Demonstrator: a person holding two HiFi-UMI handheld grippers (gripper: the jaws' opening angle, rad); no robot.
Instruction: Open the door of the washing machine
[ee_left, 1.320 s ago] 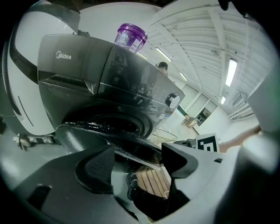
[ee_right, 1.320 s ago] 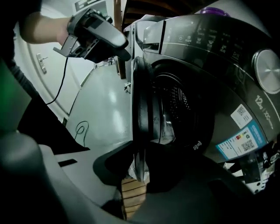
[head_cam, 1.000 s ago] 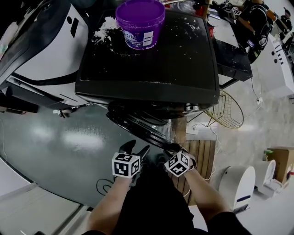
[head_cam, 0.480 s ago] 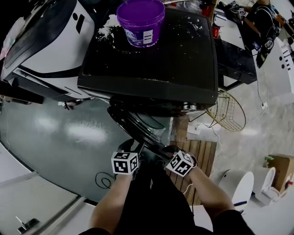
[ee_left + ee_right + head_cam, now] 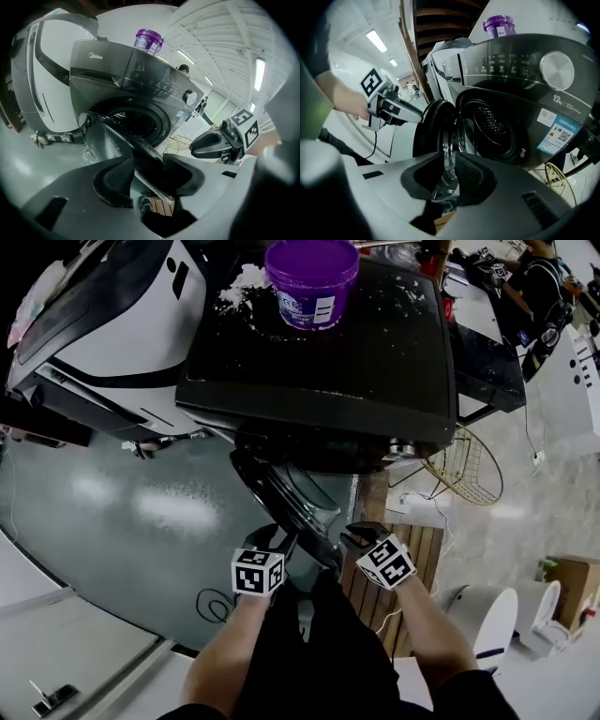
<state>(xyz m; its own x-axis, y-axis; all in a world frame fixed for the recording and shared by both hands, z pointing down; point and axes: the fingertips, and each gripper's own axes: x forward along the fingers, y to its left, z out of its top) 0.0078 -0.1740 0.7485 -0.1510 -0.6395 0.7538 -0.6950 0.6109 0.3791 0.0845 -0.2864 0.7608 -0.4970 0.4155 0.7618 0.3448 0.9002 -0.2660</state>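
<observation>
The dark front-loading washing machine (image 5: 319, 362) has its round door (image 5: 286, 498) swung out towards me, and the drum (image 5: 490, 124) is exposed. My left gripper (image 5: 277, 542) is at the door's free rim. In the left gripper view the rim (image 5: 147, 161) runs between the closing jaws (image 5: 147, 180), and both pads touch it. My right gripper (image 5: 354, 538) hangs just right of the door's end. Seen from the left gripper, its fingers (image 5: 201, 145) are together with nothing in them. In its own view the jaws (image 5: 449, 180) leave a thin slit in line with the door's edge (image 5: 436, 136).
A purple bucket (image 5: 311, 270) and spilled white powder (image 5: 239, 282) sit on the machine's top. A white appliance (image 5: 103, 324) stands to its left. A wire basket (image 5: 464, 470) and wooden slats (image 5: 412, 549) lie to the right. A person (image 5: 534, 287) is at the far right.
My left gripper has moved in onto the door's rim and its jaws have narrowed around it. My right gripper has lifted and drawn slightly right of the door's end.
</observation>
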